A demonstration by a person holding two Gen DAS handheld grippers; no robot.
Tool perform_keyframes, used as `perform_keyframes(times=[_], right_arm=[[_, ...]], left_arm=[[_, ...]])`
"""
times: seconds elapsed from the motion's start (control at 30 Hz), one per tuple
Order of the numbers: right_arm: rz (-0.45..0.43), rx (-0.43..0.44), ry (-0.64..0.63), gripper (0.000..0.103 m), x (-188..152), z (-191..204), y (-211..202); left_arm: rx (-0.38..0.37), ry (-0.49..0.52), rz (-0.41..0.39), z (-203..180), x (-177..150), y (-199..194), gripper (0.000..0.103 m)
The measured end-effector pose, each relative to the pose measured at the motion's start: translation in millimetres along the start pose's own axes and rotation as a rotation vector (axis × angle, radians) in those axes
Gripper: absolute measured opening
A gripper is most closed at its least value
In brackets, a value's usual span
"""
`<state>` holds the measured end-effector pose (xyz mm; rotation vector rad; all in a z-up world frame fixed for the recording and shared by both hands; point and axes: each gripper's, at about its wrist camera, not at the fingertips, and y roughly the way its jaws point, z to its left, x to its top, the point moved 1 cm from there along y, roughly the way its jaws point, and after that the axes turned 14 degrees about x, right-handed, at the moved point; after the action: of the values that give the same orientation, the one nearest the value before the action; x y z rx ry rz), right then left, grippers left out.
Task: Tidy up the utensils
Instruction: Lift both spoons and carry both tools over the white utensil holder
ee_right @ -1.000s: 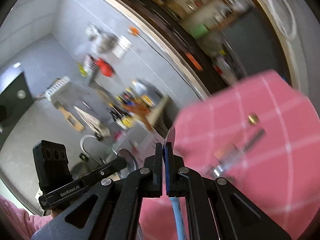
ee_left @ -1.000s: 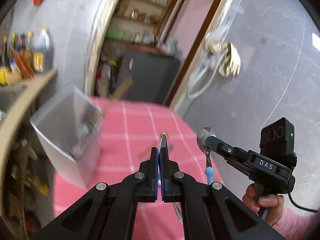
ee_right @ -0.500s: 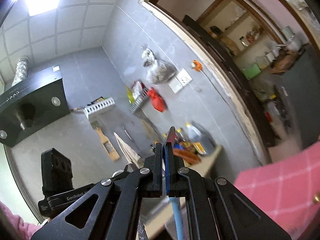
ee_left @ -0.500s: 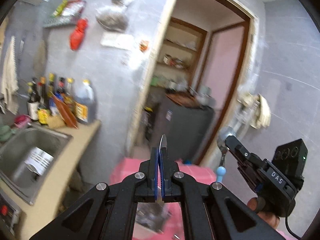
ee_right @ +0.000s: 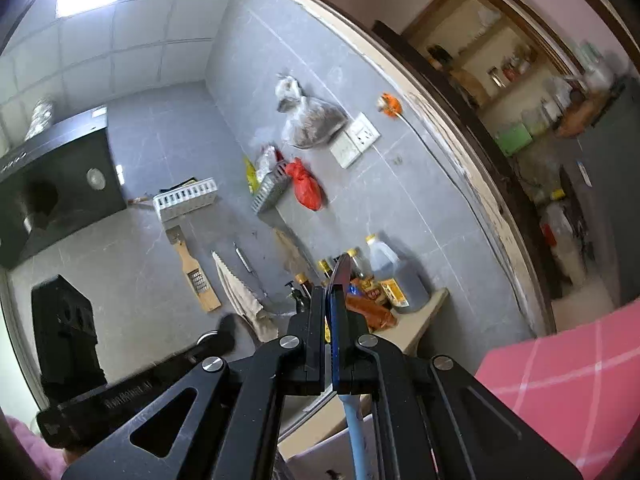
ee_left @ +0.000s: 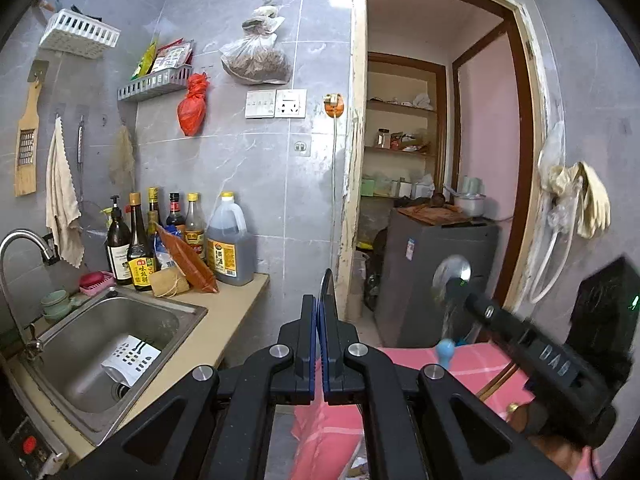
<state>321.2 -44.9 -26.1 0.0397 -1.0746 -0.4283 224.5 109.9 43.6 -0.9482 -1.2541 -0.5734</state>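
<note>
The steel sink (ee_left: 120,332) at the far left was cut off by the frame edge, and a white printed packet (ee_left: 130,362) lay in its basin, its wording too small to read. Behind it, glass and plastic bottles (ee_left: 184,236) crowded the beige table (ee_left: 224,320) against grey marbled tiles. In the middle of the left wrist view the left gripper (ee_left: 320,320) was clamped on a thin metal utensil (ee_left: 329,288) seen edge-on, only its curved tip showing above the pads, so its kind could not be told. Further right, the right gripper (ee_left: 460,292), blurred, pinched a spoon (ee_left: 452,272) with a round shiny bowl and a pale blue handle ending in a knob; both utensils were held in the air above the pink checked cloth (ee_left: 472,364). From the right wrist view the same spoon (ee_right: 340,280) appeared edge-on, its handle running down out of frame.
</note>
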Motion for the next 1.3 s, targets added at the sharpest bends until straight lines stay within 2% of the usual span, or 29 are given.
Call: perform_keyframes(times=[0.3, 0.47, 0.6, 0.77, 1.3], right_arm=[[0.008, 0.035, -0.109, 0.003, -1.8, 15.0, -5.4], [0.018, 0.022, -0.139, 0.003, -2.7, 18.3, -7.1], [-0.012, 0.018, -0.161, 0.003, 7.0, 26.6, -15.3], [-0.038, 0.075, -0.143, 0.003, 20.0, 34.0, -17.8], [0.075, 0.019, -0.106, 0.003, -27.2, 15.9, -10.2]], left_arm=[[0.007, 0.054, -0.025, -14.1, -22.5, -9.5, 0.002], [0.007, 0.034, -0.007, -11.6, -24.0, -9.1, 0.003], [0.004, 0.027, 0.004, -9.7, -25.2, -9.3, 0.003], [0.0, 0.016, 0.008, -8.0, -24.8, -11.0, 0.003], [0.011, 0.081, -0.026, -15.0, -35.0, -24.4, 0.003]])
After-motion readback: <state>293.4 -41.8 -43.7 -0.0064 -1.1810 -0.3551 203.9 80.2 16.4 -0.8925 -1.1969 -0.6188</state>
